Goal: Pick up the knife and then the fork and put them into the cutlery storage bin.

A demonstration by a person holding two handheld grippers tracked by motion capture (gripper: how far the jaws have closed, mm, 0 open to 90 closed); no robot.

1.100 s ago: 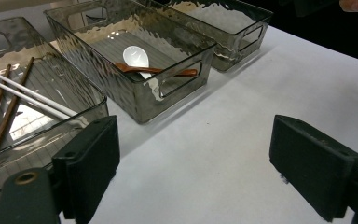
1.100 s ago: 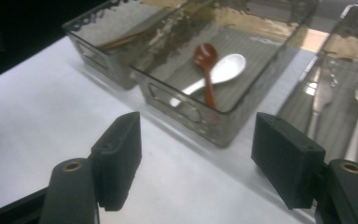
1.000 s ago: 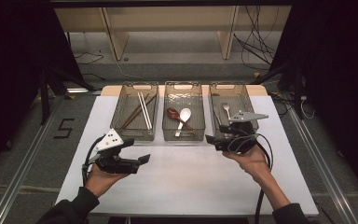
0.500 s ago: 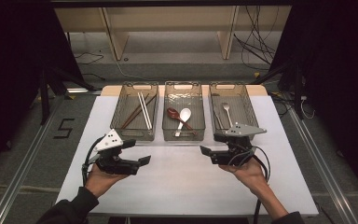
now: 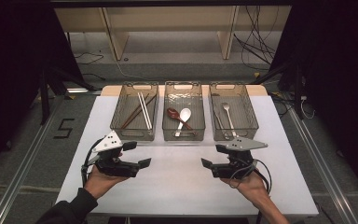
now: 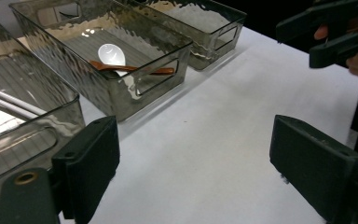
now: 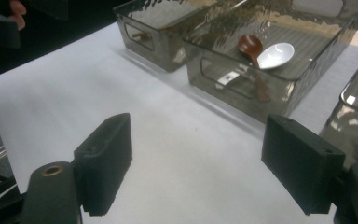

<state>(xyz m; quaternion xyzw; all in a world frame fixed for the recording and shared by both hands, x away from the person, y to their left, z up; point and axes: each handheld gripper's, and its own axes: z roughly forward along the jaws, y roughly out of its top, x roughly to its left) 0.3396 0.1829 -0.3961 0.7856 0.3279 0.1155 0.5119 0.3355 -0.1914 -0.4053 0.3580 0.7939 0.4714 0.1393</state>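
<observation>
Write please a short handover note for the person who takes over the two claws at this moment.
Left claw: open, empty, over the table.
Right claw: its jaws have just been opening, nothing between them.
Left bin holds chopsticks; middle bin a brown spoon and a white spoon; right bin metal cutlery.
Done: all utensils lie in bins.
Left: nothing visible outside them.

Three cams: one fixed overhead, one riding each gripper.

High view sits above the person's side, looking fwd and down over the white table (image 5: 186, 186) and three clear bins. Left gripper view is low and close, looking across the table twd the right gripper (image 6: 335, 37); right gripper view faces the opposite way (also low, near the tabletop). All three share the middle bin (image 5: 183, 135) w/ white spoon (image 6: 111, 54) and brown spoon (image 7: 251, 45).
</observation>
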